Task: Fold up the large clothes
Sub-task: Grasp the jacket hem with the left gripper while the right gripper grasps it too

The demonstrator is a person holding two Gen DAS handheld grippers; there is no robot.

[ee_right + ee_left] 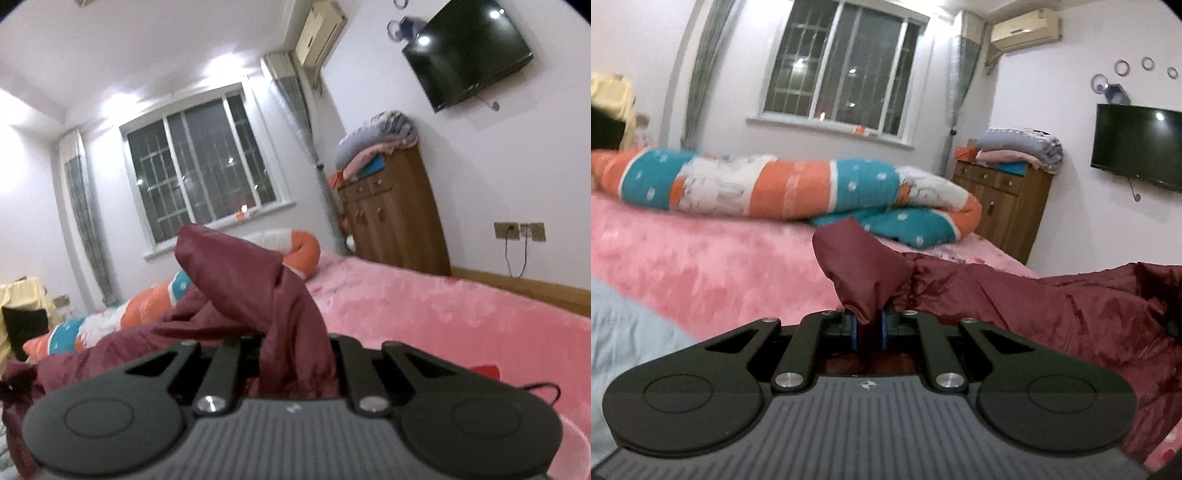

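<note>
The left gripper (870, 325) has its fingers (854, 328) drawn narrow, clamped on a bunched fold of the maroon jacket (1052, 317), which stands up from between the blue-edged pads as a rounded lump. The rest of the jacket trails off to the right, crumpled over the pink bedspread (701, 266).

In the right wrist view, the right gripper (295, 354) is likewise closed on the jacket (251, 288); a thick fold rises out from between its fingers, which the cloth hides, and arches to the left, while more of the garment lies rumpled lower left on the bedspread (443, 314).

Behind the jacket a rolled quilt (775, 184) in orange, teal and white lies across the bed. A wooden cabinet (1004, 210) stacked with folded blankets stands against the far wall beside the barred window (842, 66), with a dark television (1137, 144) mounted to the right.
</note>
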